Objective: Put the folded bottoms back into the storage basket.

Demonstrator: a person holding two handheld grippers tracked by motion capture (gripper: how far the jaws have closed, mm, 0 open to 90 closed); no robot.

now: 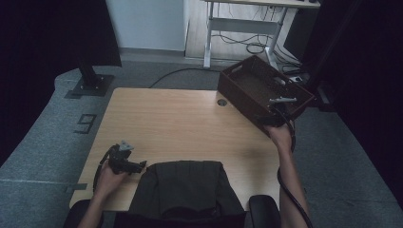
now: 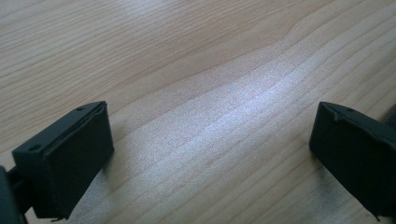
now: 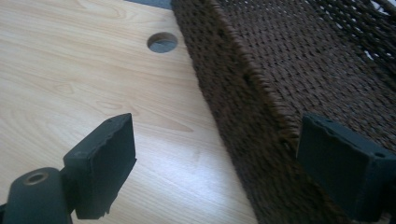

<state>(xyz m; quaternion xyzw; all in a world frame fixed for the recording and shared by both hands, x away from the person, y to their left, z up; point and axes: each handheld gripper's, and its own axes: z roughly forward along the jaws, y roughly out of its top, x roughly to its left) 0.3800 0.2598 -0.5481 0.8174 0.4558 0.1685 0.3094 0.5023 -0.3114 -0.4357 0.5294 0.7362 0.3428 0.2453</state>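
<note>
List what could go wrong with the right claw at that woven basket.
1. The right claw straddles the brown woven basket wall with open jaws, one inside, one outside; closing off-centre may slip off the rim.
2. The basket overhangs the table edge at the far right corner; a push could tip it off.
3. The cable trailing by the basket could snag.

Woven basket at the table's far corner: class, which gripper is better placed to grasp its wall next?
Probably the right gripper: its open jaws straddle the woven basket wall. The left gripper rests far away.
</note>
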